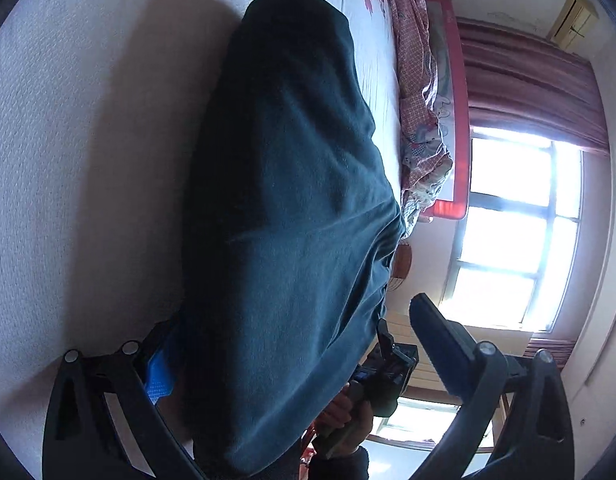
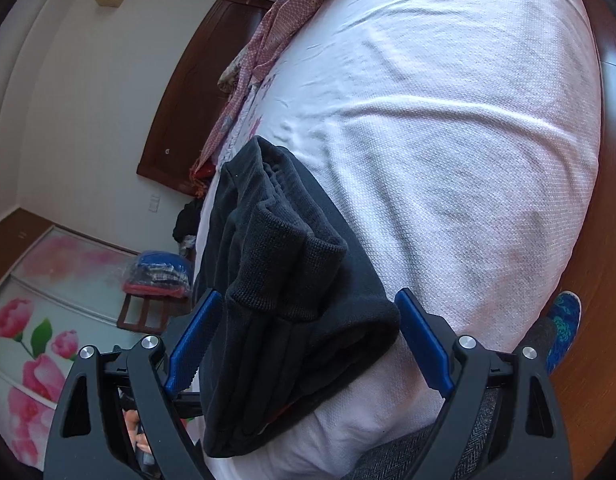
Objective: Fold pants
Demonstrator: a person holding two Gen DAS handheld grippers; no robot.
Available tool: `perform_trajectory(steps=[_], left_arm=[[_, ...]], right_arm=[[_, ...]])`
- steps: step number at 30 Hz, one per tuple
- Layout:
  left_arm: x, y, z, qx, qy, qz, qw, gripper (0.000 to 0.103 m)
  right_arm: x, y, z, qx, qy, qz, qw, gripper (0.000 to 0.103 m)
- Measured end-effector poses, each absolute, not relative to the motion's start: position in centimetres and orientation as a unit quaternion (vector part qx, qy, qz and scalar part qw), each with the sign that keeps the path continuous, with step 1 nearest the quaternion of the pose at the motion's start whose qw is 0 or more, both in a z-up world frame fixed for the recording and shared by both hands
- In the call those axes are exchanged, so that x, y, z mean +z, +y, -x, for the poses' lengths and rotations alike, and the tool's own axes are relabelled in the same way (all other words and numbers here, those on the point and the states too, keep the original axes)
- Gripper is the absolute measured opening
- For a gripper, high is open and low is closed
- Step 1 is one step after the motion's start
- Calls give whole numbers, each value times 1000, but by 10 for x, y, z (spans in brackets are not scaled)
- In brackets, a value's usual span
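Dark pants [image 1: 292, 200] lie lengthwise on the white bed sheet [image 1: 68, 160] and fill the middle of the left wrist view. My left gripper [image 1: 294, 316] is open and straddles their near end. Its left blue pad [image 1: 158, 376] is half hidden by cloth, and its right finger [image 1: 440, 336] stands clear of the cloth. In the right wrist view the pants [image 2: 288, 280] are folded into a thick bundle with ribbed cuffs on top. My right gripper [image 2: 308, 294] is open around that bundle, both blue pads close beside the cloth. A hand [image 1: 348, 412] holds the right gripper's handle.
A pink patterned quilt [image 1: 420, 92] is bunched along the far side of the bed against a red rail [image 1: 456, 100]. Beyond it are a bright window [image 1: 516, 220] and a curtain. A flowered wardrobe [image 2: 28, 340], bagged clothes [image 2: 160, 272] and a slippered foot [image 2: 564, 320] show nearby.
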State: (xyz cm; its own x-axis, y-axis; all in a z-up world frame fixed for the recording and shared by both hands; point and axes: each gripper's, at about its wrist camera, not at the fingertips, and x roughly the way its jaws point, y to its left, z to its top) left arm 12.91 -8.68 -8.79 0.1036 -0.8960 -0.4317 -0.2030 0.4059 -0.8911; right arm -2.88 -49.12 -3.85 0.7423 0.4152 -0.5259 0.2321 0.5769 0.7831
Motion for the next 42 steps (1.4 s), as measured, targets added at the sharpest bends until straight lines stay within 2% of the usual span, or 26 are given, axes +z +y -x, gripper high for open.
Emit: perform_trajectory(steps=[1, 2, 3, 4, 6, 10, 21, 28, 32, 35, 38, 40, 41, 42], left_arm=[[-87, -89, -129, -288, 606, 447, 592, 80], [-89, -90, -129, -280, 614, 436, 595, 70], [-95, -88, -126, -267, 623, 432, 594, 40], [-102, -83, -125, -259, 631, 438, 585, 27], [-108, -75, -125, -268, 629, 461, 566, 21], [-86, -83, -127, -281, 622, 440, 584, 19], [-17, -50, -161, -329, 571, 444, 607, 19], [44, 2, -201, -334, 525, 420, 661, 19], [60, 51, -226, -309, 509, 405, 694, 20], [48, 91, -235, -281, 518, 391, 707, 20], [7, 122, -234, -243, 550, 369, 708, 24], [-38, 141, -228, -179, 594, 341, 706, 42], [-61, 148, -223, -157, 612, 343, 694, 42], [-76, 158, -215, -159, 605, 373, 686, 51]], right_arm=[[-36, -488, 28, 52, 360, -444, 819, 88], [-35, -486, 28, 51, 359, -440, 822, 84], [-34, -487, 28, 47, 360, -442, 820, 64], [-35, -488, 29, 46, 363, -449, 815, 55], [-31, -485, 30, 49, 366, -445, 816, 43], [-3, -475, 28, 30, 375, -416, 828, 37], [93, -426, -24, 78, 360, -321, 872, 34], [113, -380, -83, 126, 332, -314, 881, 34], [94, -340, -117, 144, 323, -337, 873, 34], [56, -309, -127, 151, 346, -356, 855, 34], [-2, -283, -127, 144, 395, -368, 829, 35], [-41, -278, -120, 100, 451, -360, 811, 57], [-44, -284, -110, 115, 428, -379, 812, 57], [-41, -288, -105, 121, 429, -387, 807, 60]])
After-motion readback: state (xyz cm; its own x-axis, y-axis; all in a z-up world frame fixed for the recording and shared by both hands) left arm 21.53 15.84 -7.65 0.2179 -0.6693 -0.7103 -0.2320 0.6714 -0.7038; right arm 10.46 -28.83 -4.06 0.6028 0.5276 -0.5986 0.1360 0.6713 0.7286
